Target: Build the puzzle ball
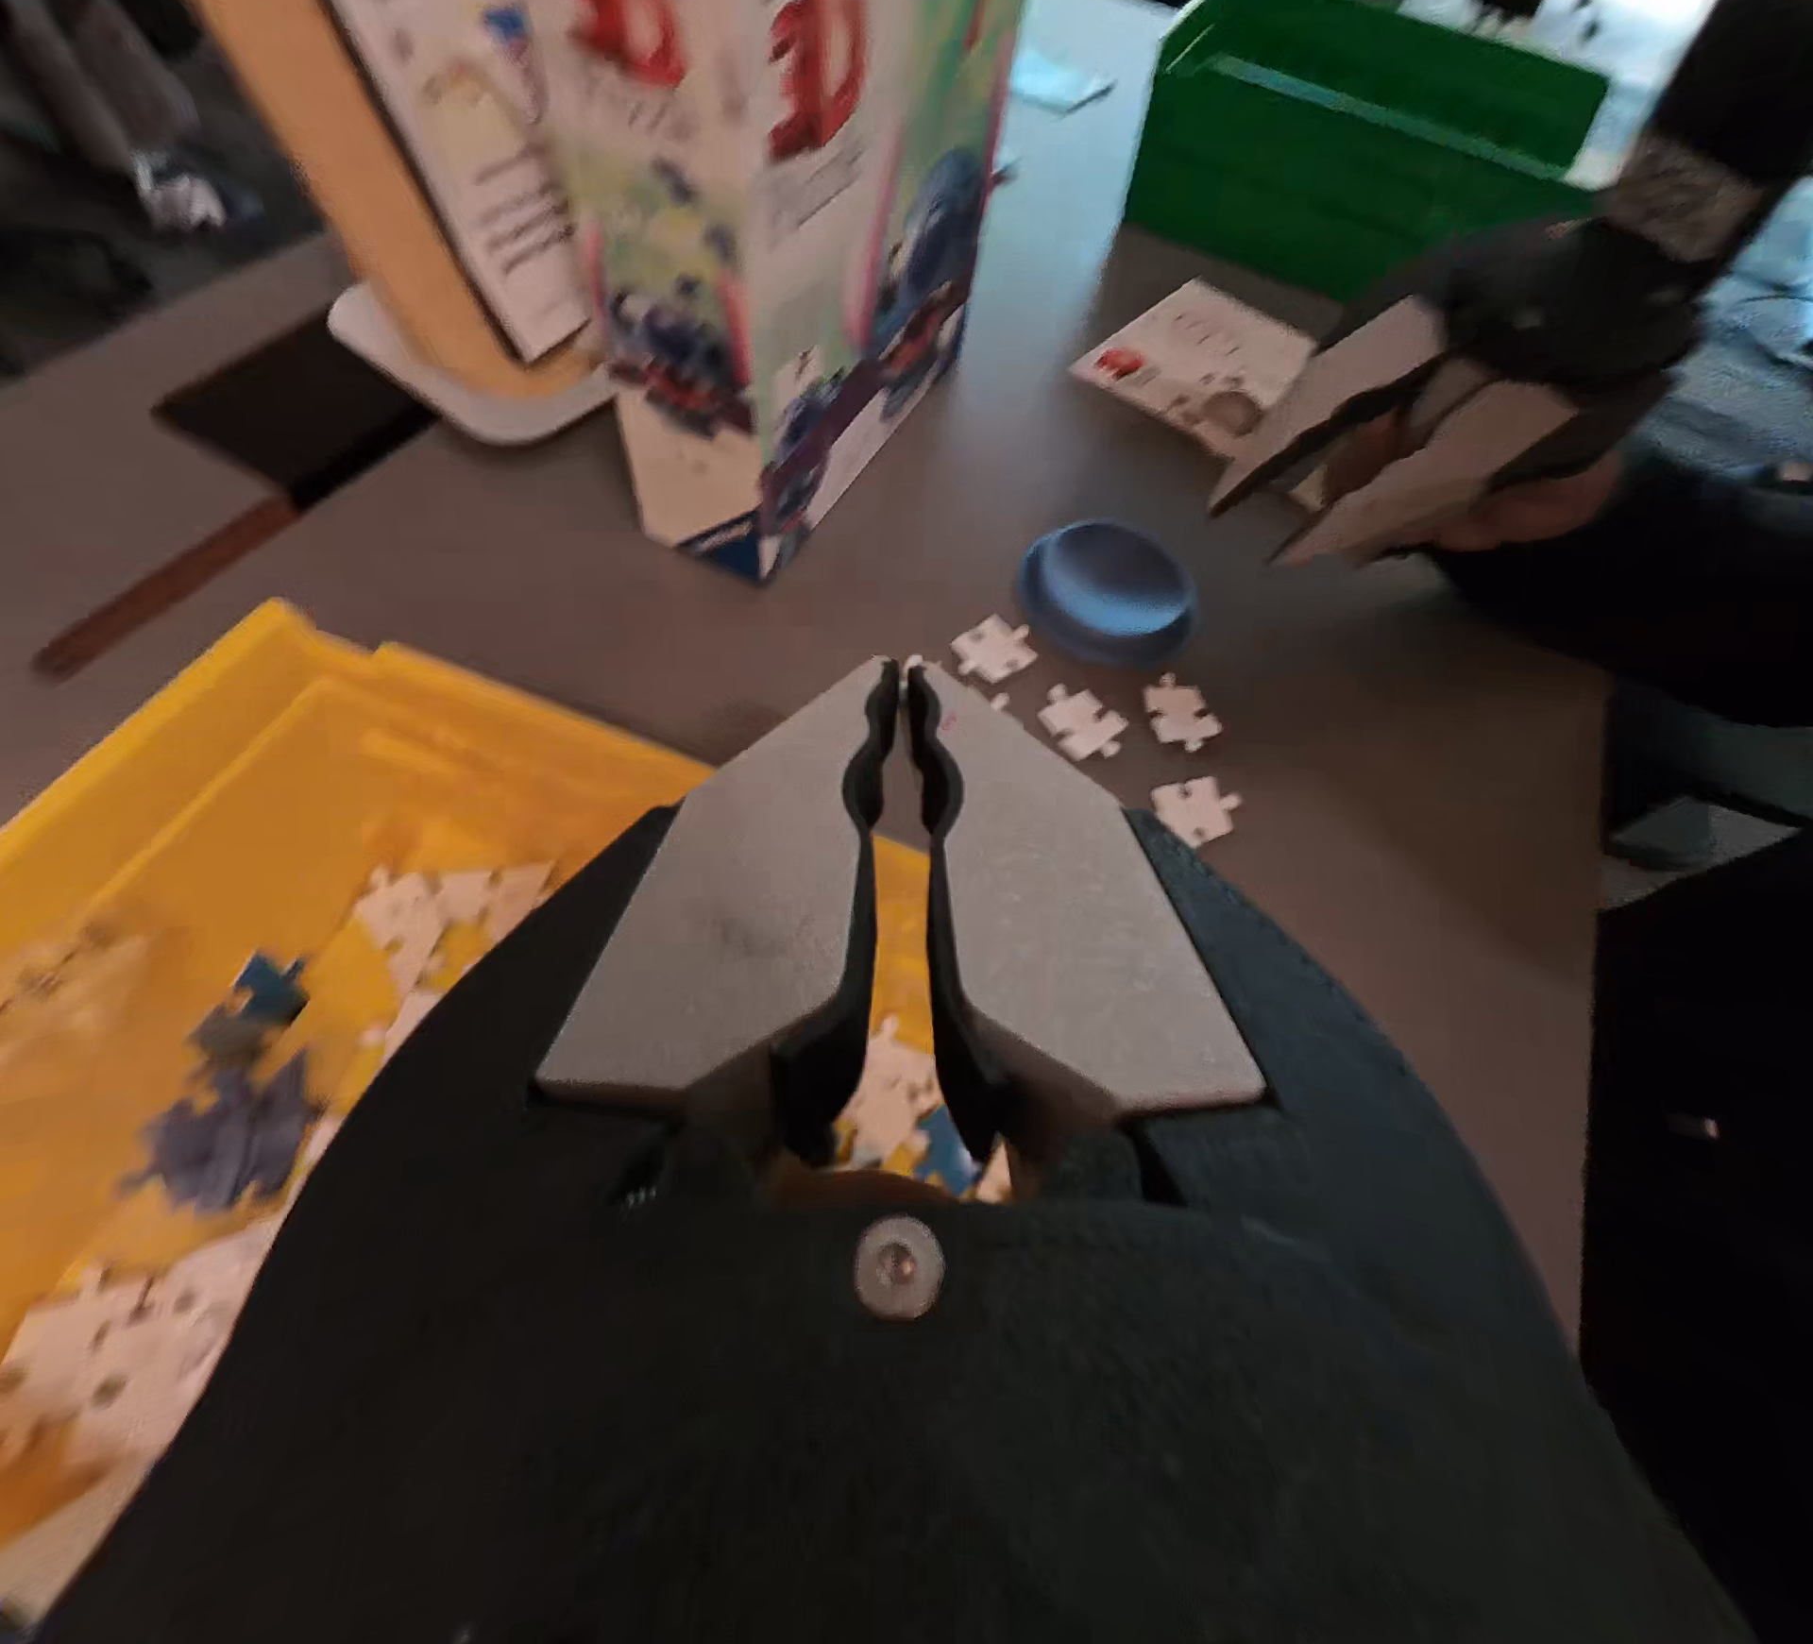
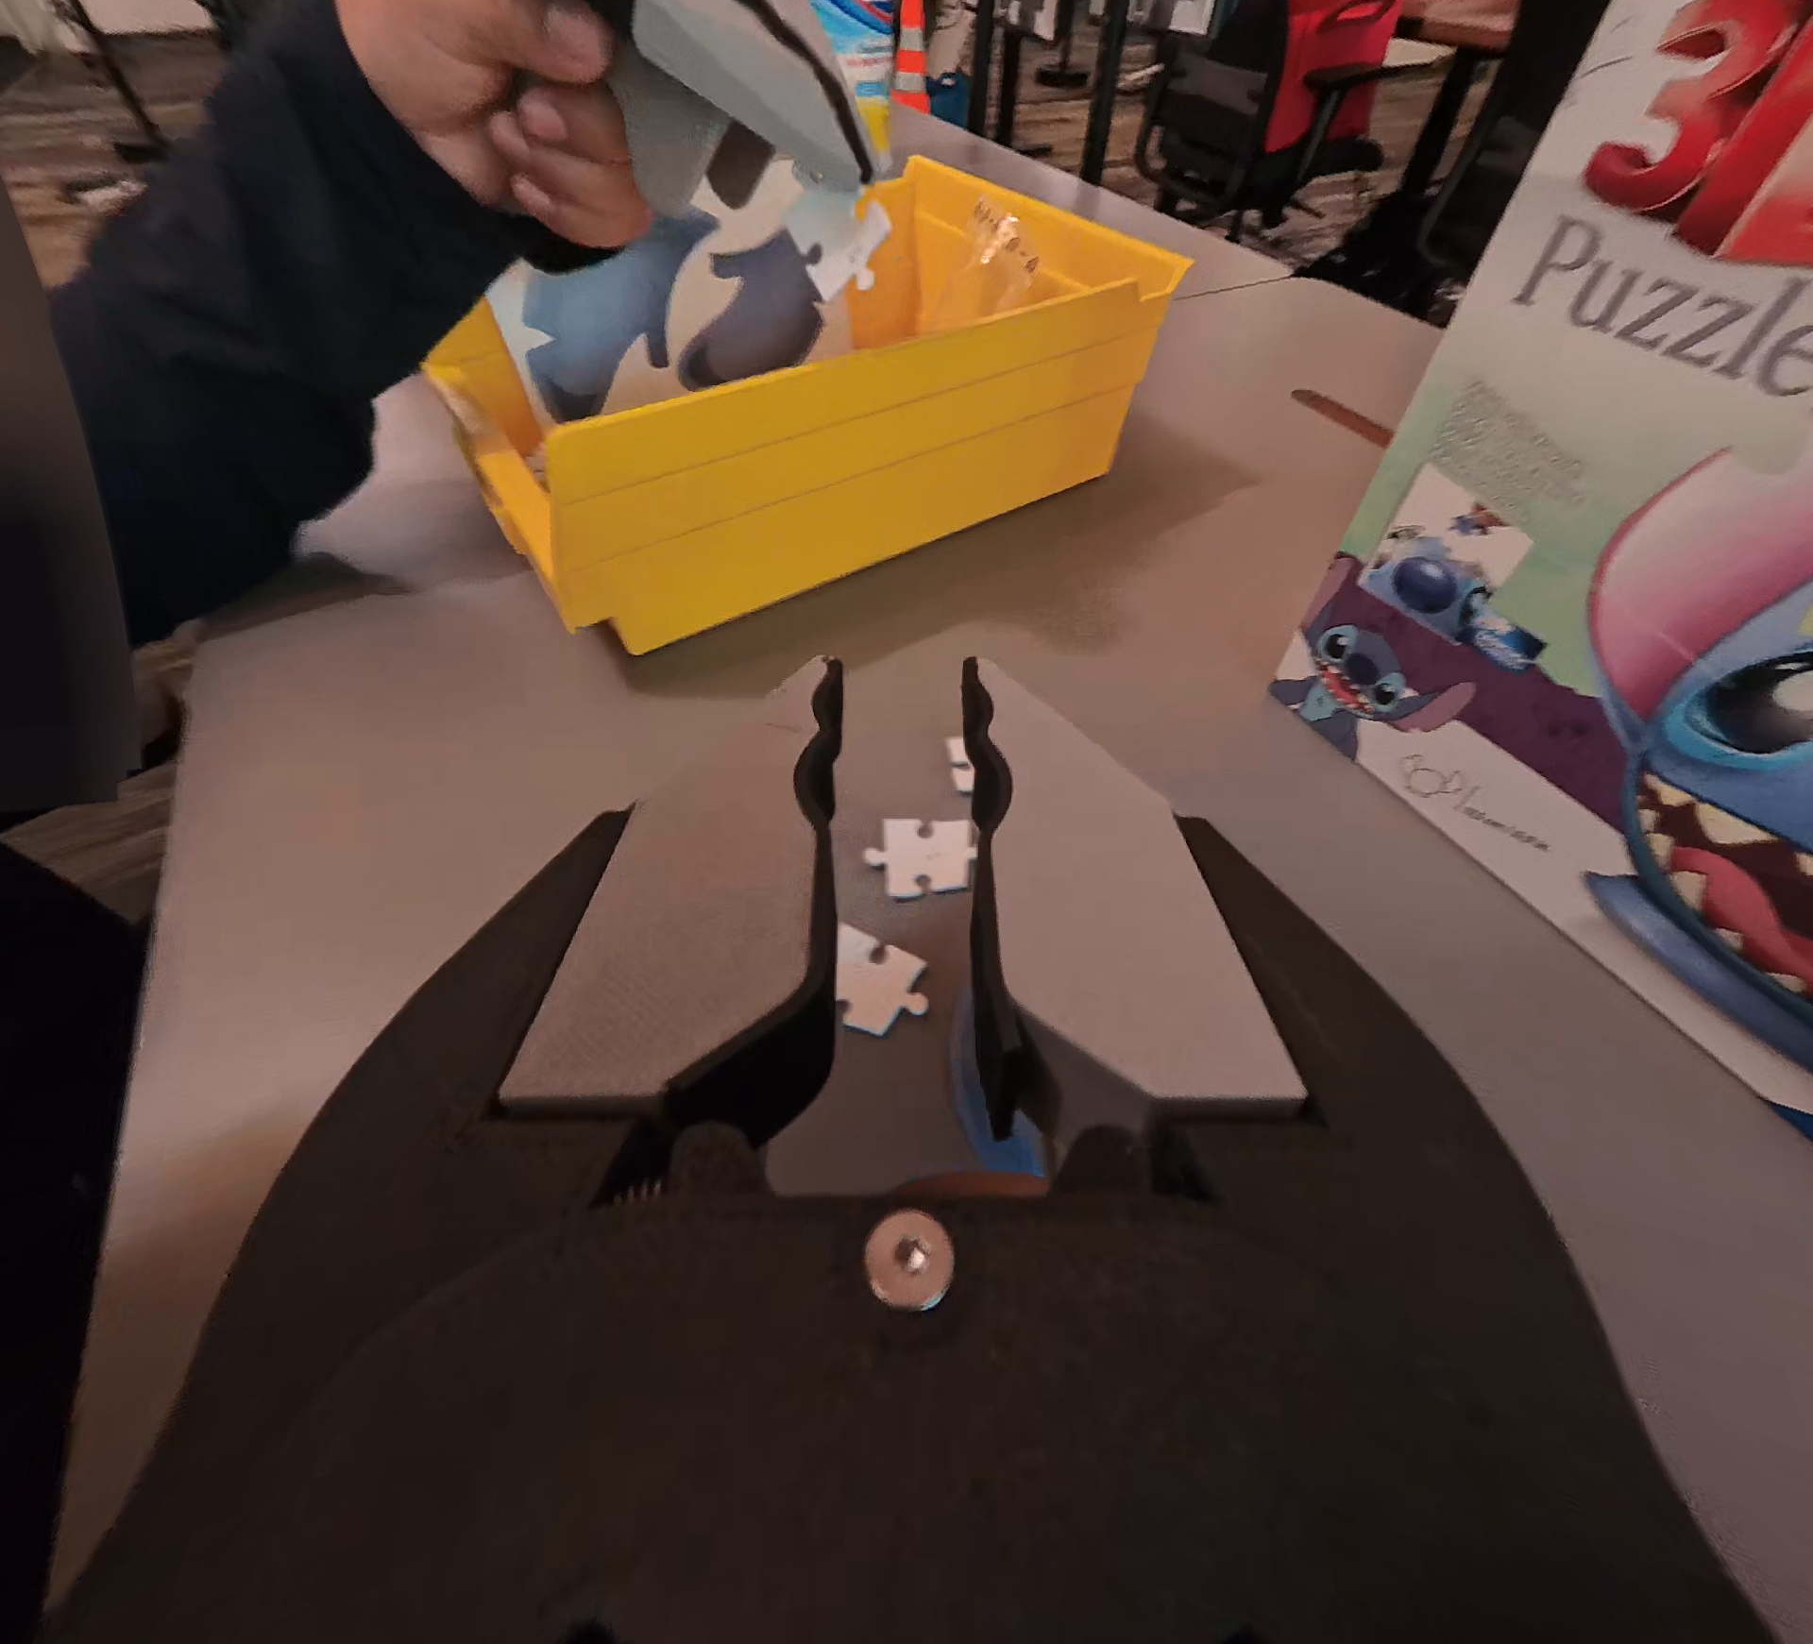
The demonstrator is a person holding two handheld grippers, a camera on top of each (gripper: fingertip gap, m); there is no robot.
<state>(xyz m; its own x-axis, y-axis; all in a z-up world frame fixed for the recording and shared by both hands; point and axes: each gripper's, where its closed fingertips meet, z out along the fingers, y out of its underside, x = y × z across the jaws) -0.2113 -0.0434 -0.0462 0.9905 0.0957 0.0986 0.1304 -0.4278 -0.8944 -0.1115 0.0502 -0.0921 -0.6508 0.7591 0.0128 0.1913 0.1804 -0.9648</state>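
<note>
**Piece pinched at the tips only, loose pieces lying under my other jaws**

Left gripper (image 1: 901, 683): jaws clenched on a white cardboard puzzle piece (image 2: 846, 241). The right wrist view shows it clearly, hanging from the very tips above the yellow plastic bin (image 2: 834, 459). In my own left view I only see a sliver of white between the tips.

Right gripper (image 2: 901, 675): jaws released, nothing between them, hovering low over the grey table (image 2: 412, 714). Small white puzzle pieces (image 2: 922, 856) lie face-down on the table between and under its fingers. The left view shows about five of them, just near of the dark blue round plastic stand (image 1: 1107, 591). No ball assembled yet, as far as I can see; the bulk of the pieces are in the bin, some white, some blue.

Risks from here:
- Grip is on an edge of the piece only. Both views are motion-blurred, so I'm moving fast. Piece could rotate or slip out, and if it drops into the bin I have to fish it out again.
- Right fingers are close to the table pieces. Any sideways sweep scatters them or pushes them toward the stand.
- Pieces are thin and flat on the table. Picking one up means scraping the surface, so it likely slides instead of lifting.
- Tall printed cardboard puzzle box (image 1: 775, 204) stands just far of the work spot. A wide swing from either gripper could tip it onto the pieces.
- Joining two pieces held only at the tips: misalignment bends a tab.
</note>
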